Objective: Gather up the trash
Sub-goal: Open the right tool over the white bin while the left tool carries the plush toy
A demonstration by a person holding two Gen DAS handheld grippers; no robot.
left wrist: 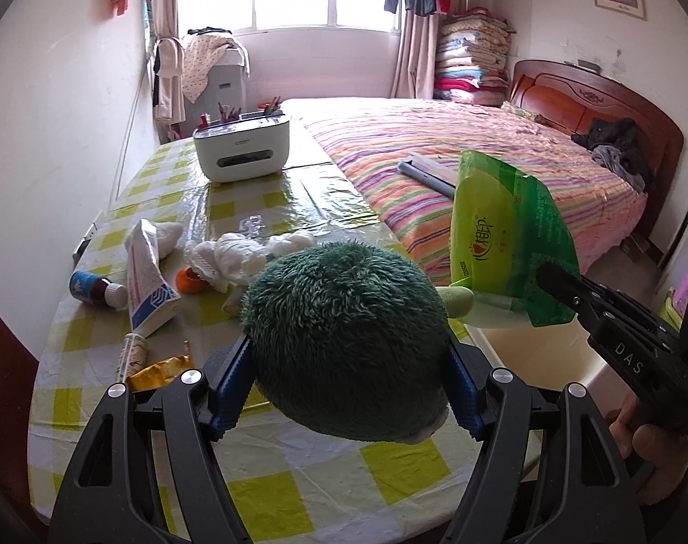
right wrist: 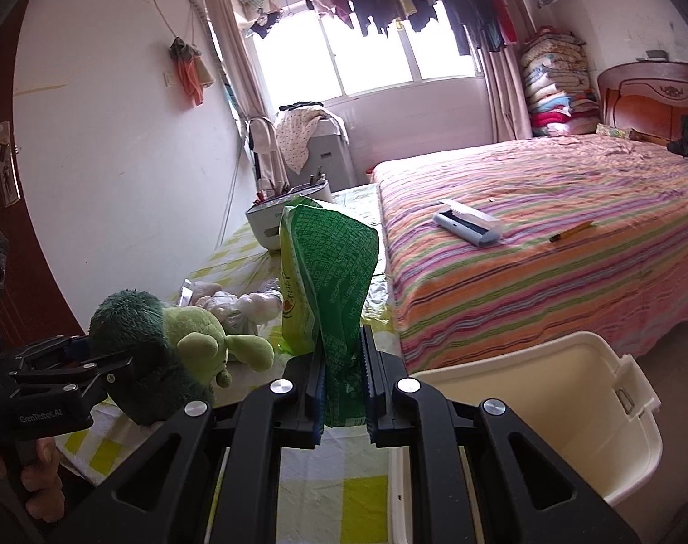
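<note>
My left gripper [left wrist: 348, 340] is shut on a dark green plush toy [left wrist: 344, 340], its blue pads pressing both fuzzy sides above the checked table [left wrist: 298, 480]. The right wrist view shows the toy's light green face [right wrist: 194, 340]. My right gripper [right wrist: 341, 344] is shut on an empty green plastic packet [right wrist: 326, 272], which stands upright from the jaws; the left wrist view shows the packet [left wrist: 502, 235] to the toy's right. Crumpled white tissues [left wrist: 235, 258], a gold wrapper [left wrist: 162, 371] and an orange cap [left wrist: 190, 281] lie on the table.
A cream bin [right wrist: 570, 408] stands open on the floor between the table and the striped bed [right wrist: 548, 226]. A toothpaste box [left wrist: 147, 281], a small brown bottle [left wrist: 97, 290] and a white desk organiser [left wrist: 242, 149] also sit on the table. A wall runs along the left.
</note>
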